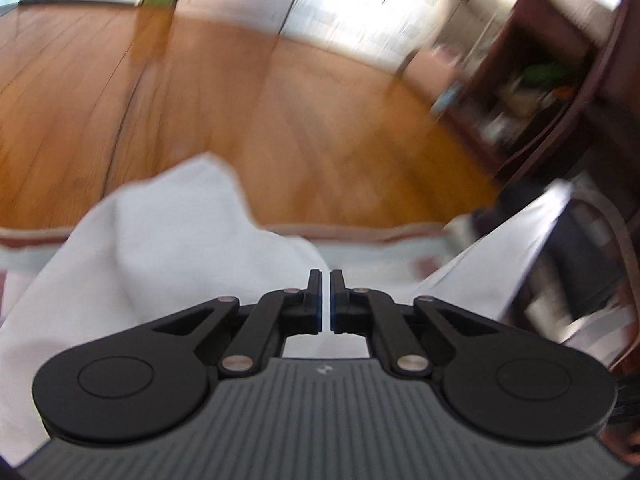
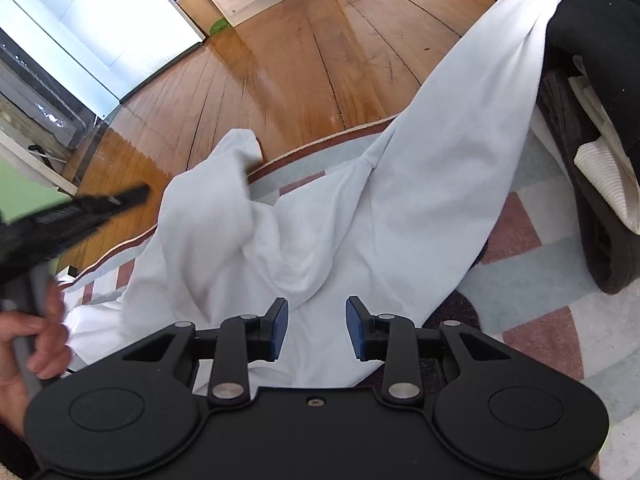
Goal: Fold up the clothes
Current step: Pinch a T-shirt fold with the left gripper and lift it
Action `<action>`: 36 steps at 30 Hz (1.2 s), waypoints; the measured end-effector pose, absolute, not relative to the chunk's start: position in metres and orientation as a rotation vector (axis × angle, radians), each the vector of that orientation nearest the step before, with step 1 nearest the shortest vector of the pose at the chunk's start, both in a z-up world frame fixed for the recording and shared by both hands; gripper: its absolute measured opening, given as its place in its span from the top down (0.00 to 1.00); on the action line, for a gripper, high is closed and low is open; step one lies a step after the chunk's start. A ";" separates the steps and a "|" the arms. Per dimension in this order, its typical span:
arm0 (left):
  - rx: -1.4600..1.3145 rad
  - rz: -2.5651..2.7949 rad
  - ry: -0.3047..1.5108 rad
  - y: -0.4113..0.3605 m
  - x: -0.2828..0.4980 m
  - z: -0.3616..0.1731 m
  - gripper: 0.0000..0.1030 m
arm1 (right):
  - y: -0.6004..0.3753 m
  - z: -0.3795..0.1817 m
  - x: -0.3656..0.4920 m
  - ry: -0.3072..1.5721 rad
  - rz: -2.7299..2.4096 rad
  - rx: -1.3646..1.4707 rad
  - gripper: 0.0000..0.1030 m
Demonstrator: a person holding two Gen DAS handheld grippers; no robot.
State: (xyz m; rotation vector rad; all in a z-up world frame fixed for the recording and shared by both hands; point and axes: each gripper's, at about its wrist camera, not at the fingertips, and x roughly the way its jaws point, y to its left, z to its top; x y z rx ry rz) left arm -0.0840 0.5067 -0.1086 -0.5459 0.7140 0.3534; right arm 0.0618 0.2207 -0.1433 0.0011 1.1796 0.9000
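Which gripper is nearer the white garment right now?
Right. The right gripper hangs open directly over the white garment; the left gripper, jaws shut, is off its left edge, raised.

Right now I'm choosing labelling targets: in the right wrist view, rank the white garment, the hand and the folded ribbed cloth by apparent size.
1. white garment, by far the largest.
2. hand and folded ribbed cloth: look alike; both are cut by the frame edge, and the hand is nearer, so unranked.

I find no legible text, number or sign in either view. The only marking is a small pale emblem on the ribbed grey body of my left gripper (image 1: 326,298), lower centre of the frame, too small to read.
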 end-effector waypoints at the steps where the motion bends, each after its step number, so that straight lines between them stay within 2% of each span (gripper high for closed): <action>1: -0.522 0.373 0.757 0.506 -0.079 -0.118 0.98 | 0.221 -0.144 0.062 1.182 0.898 -0.001 0.64; 4: -0.472 0.423 0.875 0.506 -0.067 -0.138 0.97 | 0.219 -0.145 0.063 1.188 0.887 0.002 0.64; 7: -0.404 0.463 0.918 0.497 -0.062 -0.143 0.91 | 0.216 -0.144 0.066 1.193 0.873 0.016 0.64; 8: -0.399 0.455 0.911 0.494 -0.062 -0.142 0.78 | 0.215 -0.144 0.067 1.192 0.871 0.019 0.64; 9: -0.422 0.416 0.880 0.493 -0.064 -0.139 0.52 | 0.214 -0.143 0.068 1.192 0.870 0.020 0.64; 11: -0.444 0.355 0.833 0.484 -0.066 -0.131 0.24 | 0.211 -0.142 0.069 1.186 0.865 0.025 0.64; 12: -0.431 0.350 0.836 0.480 -0.063 -0.130 0.23 | 0.209 -0.141 0.070 1.184 0.860 0.029 0.64; 20: -0.310 0.411 0.952 0.473 -0.033 -0.163 0.23 | 0.209 -0.145 0.071 1.207 0.857 0.066 0.64; 21: -0.300 0.420 0.963 0.474 -0.030 -0.168 0.28 | 0.211 -0.145 0.070 1.207 0.862 0.061 0.64; 22: -0.294 0.422 0.972 0.476 -0.027 -0.172 0.35 | 0.213 -0.145 0.068 1.206 0.867 0.057 0.64; 24: -0.276 0.427 0.991 0.477 -0.021 -0.180 0.84 | 0.216 -0.144 0.065 1.203 0.876 0.049 0.64; 28: -0.212 0.443 0.949 0.470 -0.023 -0.170 0.87 | 0.218 -0.147 0.063 1.206 0.870 0.036 0.64; 36: -0.191 0.438 0.732 0.456 -0.051 -0.097 0.87 | 0.213 -0.153 0.067 1.215 0.845 0.049 0.64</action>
